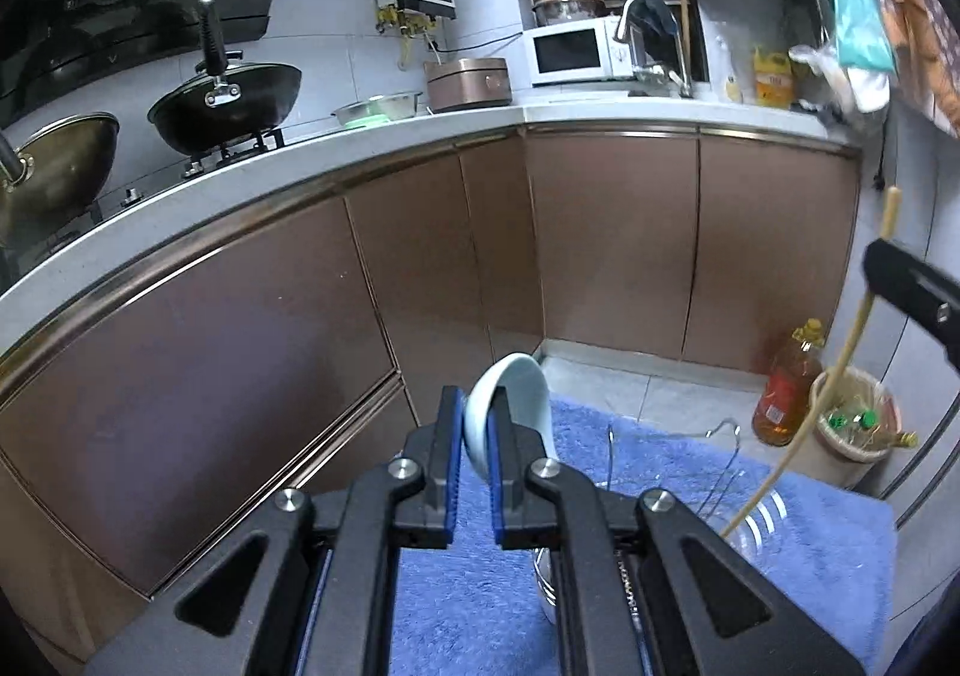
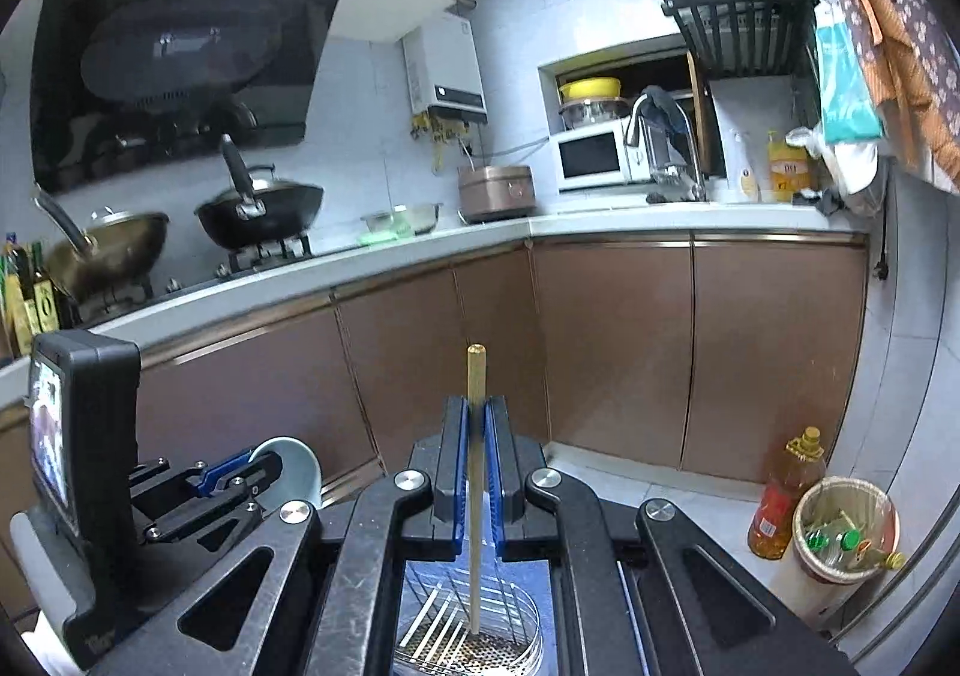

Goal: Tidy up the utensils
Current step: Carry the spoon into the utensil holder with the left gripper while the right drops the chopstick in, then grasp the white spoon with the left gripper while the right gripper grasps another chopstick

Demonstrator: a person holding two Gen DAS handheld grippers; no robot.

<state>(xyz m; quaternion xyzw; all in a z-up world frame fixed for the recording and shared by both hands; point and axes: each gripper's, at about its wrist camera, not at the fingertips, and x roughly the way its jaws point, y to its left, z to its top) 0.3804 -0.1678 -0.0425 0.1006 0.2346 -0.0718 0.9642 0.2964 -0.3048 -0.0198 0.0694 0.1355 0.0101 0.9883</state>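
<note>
My left gripper is shut on the rim of a pale blue bowl, held tilted above a blue mat; it also shows in the right wrist view with the bowl. My right gripper is shut on a wooden chopstick, held upright over a metal wire utensil holder. In the left wrist view the chopstick hangs from the right gripper's finger above the holder.
Brown cabinets under a white counter run along the back. A cooking oil bottle and a waste bin stand on the floor at right. Woks sit on the stove.
</note>
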